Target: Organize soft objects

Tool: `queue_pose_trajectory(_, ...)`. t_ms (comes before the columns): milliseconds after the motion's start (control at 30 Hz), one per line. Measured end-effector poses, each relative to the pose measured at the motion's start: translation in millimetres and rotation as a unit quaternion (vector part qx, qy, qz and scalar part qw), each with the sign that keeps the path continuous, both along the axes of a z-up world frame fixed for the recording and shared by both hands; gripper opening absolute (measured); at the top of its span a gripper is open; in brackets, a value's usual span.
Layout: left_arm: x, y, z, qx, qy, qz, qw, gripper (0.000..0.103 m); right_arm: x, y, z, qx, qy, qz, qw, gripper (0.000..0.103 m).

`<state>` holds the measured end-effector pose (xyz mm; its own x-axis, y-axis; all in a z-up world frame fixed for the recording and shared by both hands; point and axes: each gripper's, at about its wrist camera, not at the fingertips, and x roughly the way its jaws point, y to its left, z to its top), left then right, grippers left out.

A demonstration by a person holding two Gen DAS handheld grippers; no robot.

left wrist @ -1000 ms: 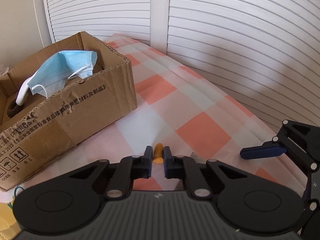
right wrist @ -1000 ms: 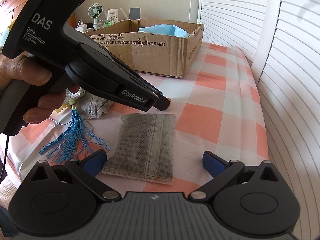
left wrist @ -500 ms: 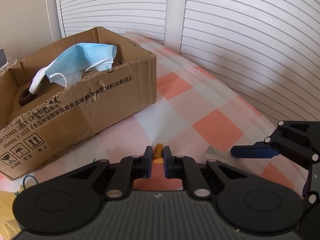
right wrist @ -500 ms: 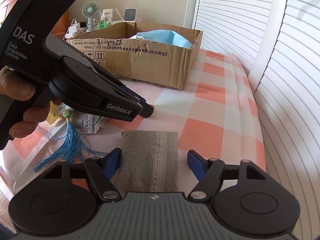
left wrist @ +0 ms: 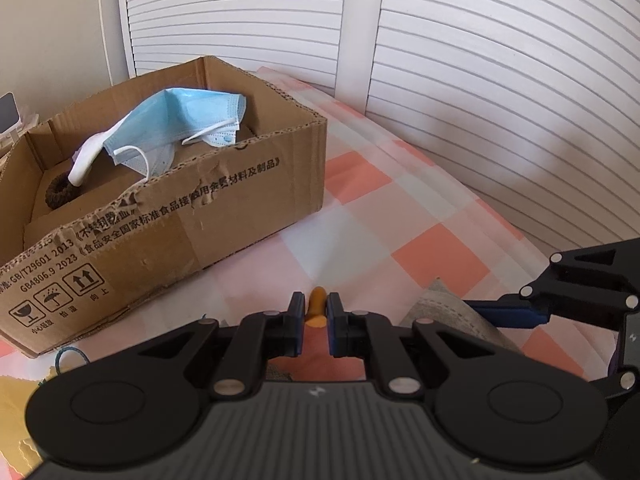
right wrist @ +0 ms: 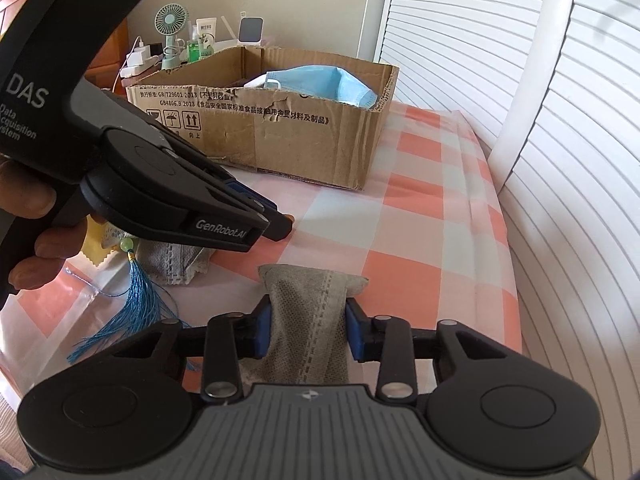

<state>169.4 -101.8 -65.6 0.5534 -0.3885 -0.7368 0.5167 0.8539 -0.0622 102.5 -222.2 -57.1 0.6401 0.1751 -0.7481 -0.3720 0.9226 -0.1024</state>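
Pouch (right wrist: 308, 320) lengthwise along right tongs (right wrist: 308, 330), pinched across width.

Orange-and-white checked tablecloth (right wrist: 416, 216); brown cardboard box (left wrist: 224, 208) with black print; pale blue face mask (left wrist: 180, 128); grey mesh pouch (right wrist: 306, 320); blue tassel (right wrist: 132, 304).

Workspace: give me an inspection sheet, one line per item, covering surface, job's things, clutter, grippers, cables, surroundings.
Surface: checked tablecloth, orange and white.
Job's things: cardboard box holds a blue face mask and a dark hair tie; grey pouch pinched at its middle; small orange piece held.
Clutter: blue tassel, second grey pouch, yellow cloth.
Grippers: left gripper shut on the small orange piece; right gripper shut on the grey pouch.
Cables: white cable by the chargers behind the box.
Surroundings: white louvred doors, desk fan, bottles.
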Motion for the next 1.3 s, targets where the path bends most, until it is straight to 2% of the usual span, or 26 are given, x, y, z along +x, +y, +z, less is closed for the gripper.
queue_pose_trajectory(200,-9.1,0.8,11.9,0.013,-0.008,-0.008,0.9999,0.009,-1.3,-1.5,5.9,-0.001,0.002,-0.006,1.000,0.035)
queue_pose_trajectory(600,-16.7,17.7,33.8,0.017,-0.023,-0.006,0.9996,0.009,-7.1,-6.2,17.9,0.000,-0.005,-0.013,1.000,0.034)
queue_pose_trajectory(800,-10.0,30.5,62.1,0.015,-0.046,-0.007,0.9988,0.009,-5.2,-9.5,32.6,0.001,-0.017,-0.011,1.000,0.034)
queue_pose_trajectory(1033,30.5,51.7,92.1,0.039,-0.084,0.031,0.9952,0.009,6.6,-16.6,58.0,0.006,-0.045,-0.009,0.999,0.034)
queue_pose_trajectory(1300,105.2,86.1,81.2,0.071,-0.070,0.095,0.9904,0.010,28.6,-16.2,81.9,0.019,-0.070,-0.008,0.997,0.034)
